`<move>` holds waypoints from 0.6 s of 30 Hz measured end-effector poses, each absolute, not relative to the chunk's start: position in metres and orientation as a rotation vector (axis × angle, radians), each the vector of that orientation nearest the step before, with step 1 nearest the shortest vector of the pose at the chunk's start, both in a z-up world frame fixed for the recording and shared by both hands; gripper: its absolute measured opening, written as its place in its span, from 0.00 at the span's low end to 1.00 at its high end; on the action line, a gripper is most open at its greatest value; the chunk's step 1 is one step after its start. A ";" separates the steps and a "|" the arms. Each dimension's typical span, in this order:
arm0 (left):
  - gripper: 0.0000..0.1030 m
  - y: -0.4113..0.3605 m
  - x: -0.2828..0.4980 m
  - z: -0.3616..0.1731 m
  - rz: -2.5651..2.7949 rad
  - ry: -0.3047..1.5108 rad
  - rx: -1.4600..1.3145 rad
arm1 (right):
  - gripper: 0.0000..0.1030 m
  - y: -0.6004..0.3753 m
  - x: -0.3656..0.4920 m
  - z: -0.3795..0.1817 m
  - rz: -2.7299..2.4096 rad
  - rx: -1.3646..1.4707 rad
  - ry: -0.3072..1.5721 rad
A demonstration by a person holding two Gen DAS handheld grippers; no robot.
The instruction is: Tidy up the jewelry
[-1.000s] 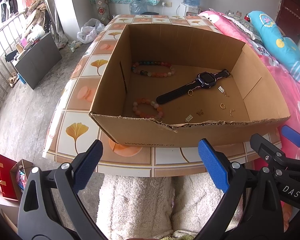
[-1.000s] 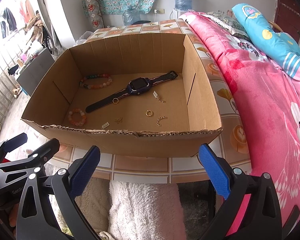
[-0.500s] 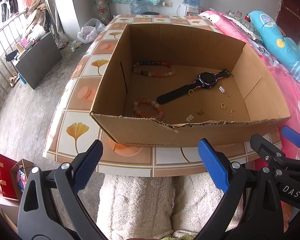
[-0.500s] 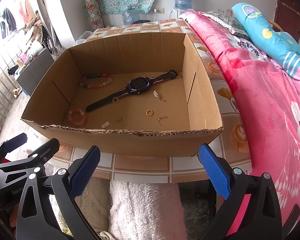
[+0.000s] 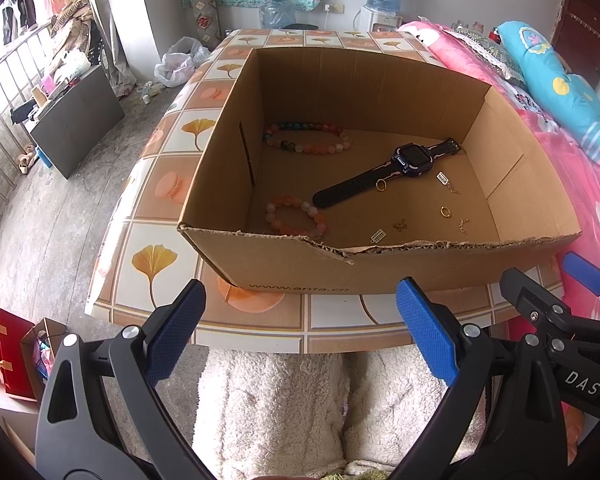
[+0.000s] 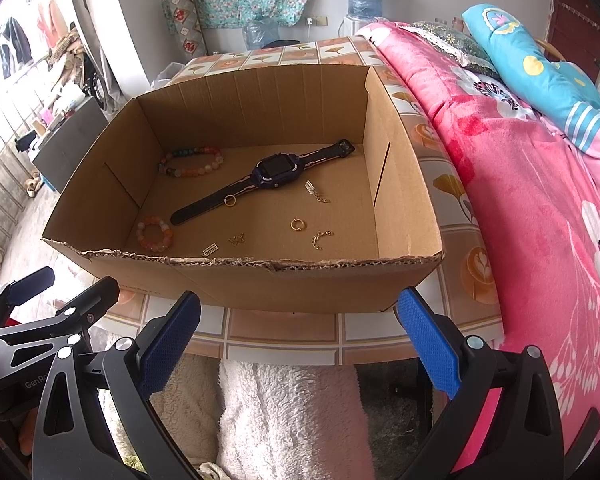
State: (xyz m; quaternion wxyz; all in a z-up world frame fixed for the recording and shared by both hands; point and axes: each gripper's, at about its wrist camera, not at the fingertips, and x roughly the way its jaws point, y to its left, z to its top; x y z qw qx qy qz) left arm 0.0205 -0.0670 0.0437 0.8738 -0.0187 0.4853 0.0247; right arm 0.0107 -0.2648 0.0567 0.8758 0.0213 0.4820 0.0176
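Showing "www.anta.cn" on the box (image 5: 300, 268): left view only.

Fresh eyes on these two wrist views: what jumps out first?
The big open cardboard box on the tiled table fills both views. On its floor a dark smartwatch lies diagonally, with two bead bracelets, one by the far wall and one near the front left corner, plus small gold pieces to the right. Both blue-padded claws, left and right, hang open and empty in front of the box.
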 end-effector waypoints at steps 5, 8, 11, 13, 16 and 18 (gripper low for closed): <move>0.90 -0.067 0.020 0.043 0.052 1.015 -0.039 | 0.94 -0.265 0.011 0.056 0.036 0.048 1.009; 0.90 -0.067 0.020 0.043 0.052 1.015 -0.038 | 0.94 -0.265 0.010 0.057 0.034 0.051 1.006; 0.90 -0.067 0.020 0.043 0.053 1.013 -0.038 | 0.94 -0.265 0.010 0.057 0.035 0.053 1.006; 0.90 -0.068 0.019 0.042 0.052 1.014 -0.039 | 0.94 -0.265 0.010 0.057 0.034 0.051 1.006; 0.90 -0.068 0.019 0.042 0.054 1.013 -0.037 | 0.94 -0.265 0.009 0.057 0.033 0.052 1.006; 0.90 -0.068 0.020 0.043 0.053 1.014 -0.038 | 0.94 -0.265 0.009 0.057 0.035 0.053 1.006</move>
